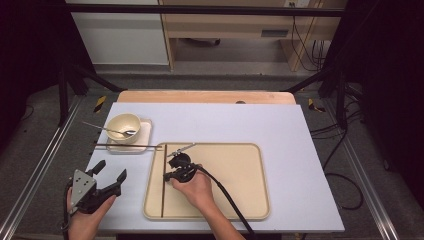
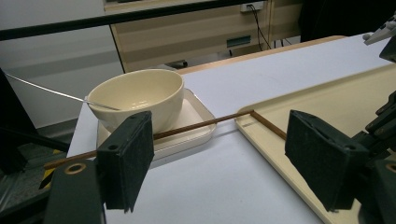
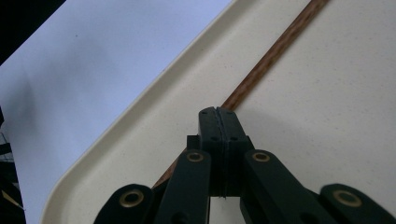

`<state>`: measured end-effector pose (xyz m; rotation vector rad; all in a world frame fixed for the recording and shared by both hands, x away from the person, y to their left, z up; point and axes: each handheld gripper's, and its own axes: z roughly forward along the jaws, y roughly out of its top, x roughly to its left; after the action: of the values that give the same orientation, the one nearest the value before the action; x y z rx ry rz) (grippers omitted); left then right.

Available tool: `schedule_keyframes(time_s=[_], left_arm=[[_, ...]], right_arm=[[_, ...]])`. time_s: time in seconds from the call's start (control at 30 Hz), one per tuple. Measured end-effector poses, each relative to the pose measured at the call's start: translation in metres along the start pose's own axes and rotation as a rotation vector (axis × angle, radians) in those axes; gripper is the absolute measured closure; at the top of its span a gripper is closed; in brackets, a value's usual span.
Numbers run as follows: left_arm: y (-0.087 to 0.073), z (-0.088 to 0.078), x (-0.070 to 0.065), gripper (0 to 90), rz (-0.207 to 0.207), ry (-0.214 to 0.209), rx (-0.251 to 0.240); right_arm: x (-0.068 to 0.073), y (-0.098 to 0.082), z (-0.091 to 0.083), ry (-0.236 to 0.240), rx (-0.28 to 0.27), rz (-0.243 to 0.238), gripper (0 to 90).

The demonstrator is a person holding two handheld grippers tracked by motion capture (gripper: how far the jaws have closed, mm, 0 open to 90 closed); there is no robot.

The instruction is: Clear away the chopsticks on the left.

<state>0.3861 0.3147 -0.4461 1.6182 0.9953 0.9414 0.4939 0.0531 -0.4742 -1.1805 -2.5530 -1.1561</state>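
Note:
A brown chopstick (image 1: 162,200) lies lengthwise along the left side of the cream tray (image 1: 240,175). My right gripper (image 1: 166,176) is shut, its tips down over that chopstick (image 3: 275,51), which runs under the closed jaws (image 3: 218,110) and not between them. A second chopstick (image 1: 127,146) lies across from the small plate (image 1: 145,132) to the tray's corner. My left gripper (image 1: 111,172) hovers open to the left of the tray, with nothing between its pads (image 2: 128,158). It faces the cream bowl (image 2: 140,93) and the second chopstick (image 2: 201,125).
The bowl (image 1: 123,126) stands on the small square plate with a metal spoon (image 1: 107,129) resting in it, handle out to the left. The white table top (image 1: 300,150) ends in a wooden strip at the back. Dark frame posts flank the table.

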Motion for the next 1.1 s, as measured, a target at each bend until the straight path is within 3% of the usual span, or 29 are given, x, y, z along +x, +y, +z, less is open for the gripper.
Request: schedule_keyframes(time_s=[0.77,1.1], left_arm=[[0.0,0.0,0.0,24.1,0.005,-0.004,0.004],[0.0,0.001,0.0,24.2,0.008,-0.005,0.005]], right_arm=[[0.011,0.002,0.011,0.039,0.005,-0.009,90.0],[0.011,0.003,0.009,0.035,-0.003,-0.015,90.0]])
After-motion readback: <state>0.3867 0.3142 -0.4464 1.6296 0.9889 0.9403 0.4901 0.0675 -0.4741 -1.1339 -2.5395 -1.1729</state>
